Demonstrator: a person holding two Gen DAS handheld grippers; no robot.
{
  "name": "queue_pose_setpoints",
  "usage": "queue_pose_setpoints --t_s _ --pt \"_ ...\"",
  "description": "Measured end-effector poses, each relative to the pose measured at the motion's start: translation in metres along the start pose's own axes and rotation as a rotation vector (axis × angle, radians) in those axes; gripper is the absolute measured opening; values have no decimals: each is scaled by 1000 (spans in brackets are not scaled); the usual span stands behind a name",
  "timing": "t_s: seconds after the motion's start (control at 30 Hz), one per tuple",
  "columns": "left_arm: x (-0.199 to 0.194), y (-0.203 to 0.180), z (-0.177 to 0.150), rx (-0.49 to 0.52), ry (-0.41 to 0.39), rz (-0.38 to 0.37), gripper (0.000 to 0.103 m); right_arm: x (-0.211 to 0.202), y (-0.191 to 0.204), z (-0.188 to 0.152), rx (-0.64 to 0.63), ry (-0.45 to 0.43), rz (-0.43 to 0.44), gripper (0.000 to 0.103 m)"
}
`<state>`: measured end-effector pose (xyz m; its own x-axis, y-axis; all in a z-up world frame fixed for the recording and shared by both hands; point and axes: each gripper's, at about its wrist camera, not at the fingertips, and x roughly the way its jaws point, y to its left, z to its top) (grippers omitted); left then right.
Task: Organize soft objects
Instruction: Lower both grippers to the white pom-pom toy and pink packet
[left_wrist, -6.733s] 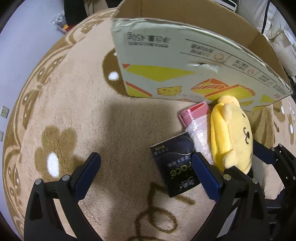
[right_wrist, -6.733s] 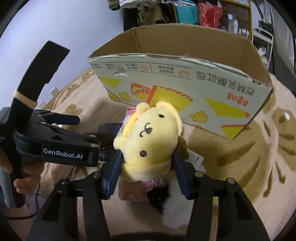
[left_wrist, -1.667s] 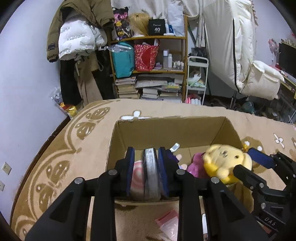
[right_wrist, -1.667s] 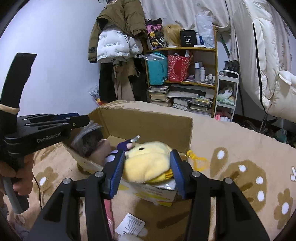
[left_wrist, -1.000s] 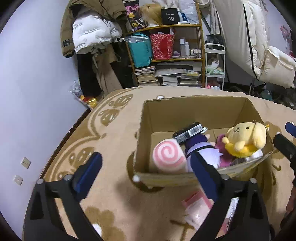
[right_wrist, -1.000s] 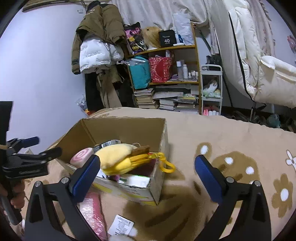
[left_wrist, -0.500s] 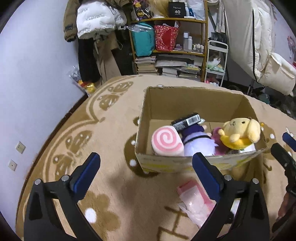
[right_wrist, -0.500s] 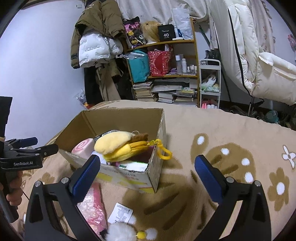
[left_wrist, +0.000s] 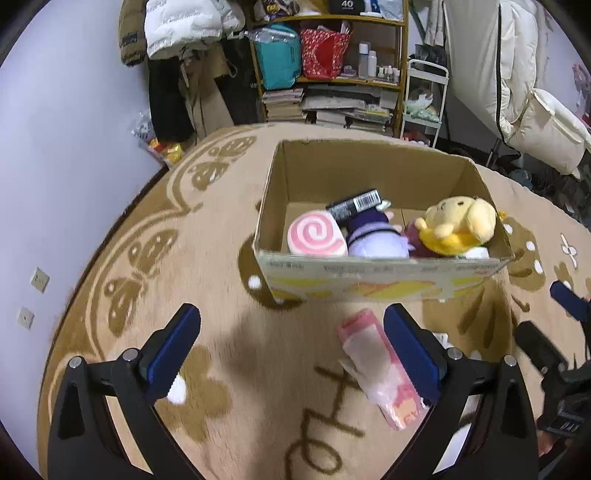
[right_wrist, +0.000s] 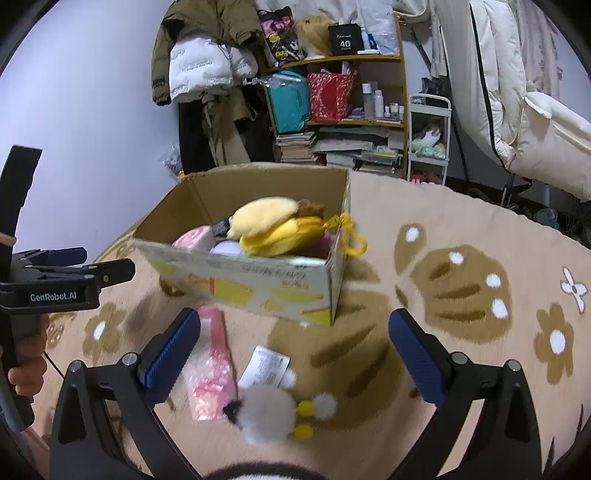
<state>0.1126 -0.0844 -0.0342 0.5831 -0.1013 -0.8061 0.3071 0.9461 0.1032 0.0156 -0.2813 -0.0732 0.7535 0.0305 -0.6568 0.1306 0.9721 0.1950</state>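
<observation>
Cardboard box (left_wrist: 380, 284): stands open-topped on the patterned carpet (left_wrist: 207, 258), serving as the collecting bin, hence every soft item in it lies loose and heaped toward the near wall. Contents: pink swirl cushion (left_wrist: 317, 238) at the left end; purple plush (left_wrist: 376, 236) beside it, with a dark barcoded packet (left_wrist: 354, 204) propped on top; yellow dog plush (left_wrist: 456, 225) at the right end, riding high on the pile, its yellow clip loop (right_wrist: 351, 236) hanging over the box edge. Outside the box, not yet sorted: pink plastic pouch (right_wrist: 212, 365) lying flat on the carpet just in front of the near wall; white fluffy toy (right_wrist: 271, 417) with yellow pompoms and a paper tag (right_wrist: 264, 365), beside the pouch. Left gripper (left_wrist: 291, 350): jaws spread wide, empty, held above the carpet with the pouch near its right finger. Right gripper (right_wrist: 293, 350): jaws likewise wide apart, empty, poised over pouch and fluffy toy, probably the next pickups.
</observation>
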Motion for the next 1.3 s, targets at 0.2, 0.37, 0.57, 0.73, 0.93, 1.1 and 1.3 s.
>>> queue_pose_setpoints --t_s 0.2,0.37,0.57,0.73,0.93,1.1,1.3 --pt "-5 -2 -16 -26 50 -26 99 0 6 -20 27 54 22 103" --pt "0 0 -27 -44 92 -42 99 6 15 -31 10 93 20 103" --pt "15 -2 -32 -61 138 -62 99 24 8 -39 59 157 49 103" --pt "33 -7 -37 -66 185 -82 99 40 3 -46 76 225 47 96" --pt "50 -11 -40 -74 224 -102 99 57 4 -58 82 299 65 94" --pt "60 -19 -42 -60 253 -118 99 70 8 -67 76 365 78 74" --pt "72 -32 -44 -21 284 -92 99 73 9 -69 111 382 115 56"
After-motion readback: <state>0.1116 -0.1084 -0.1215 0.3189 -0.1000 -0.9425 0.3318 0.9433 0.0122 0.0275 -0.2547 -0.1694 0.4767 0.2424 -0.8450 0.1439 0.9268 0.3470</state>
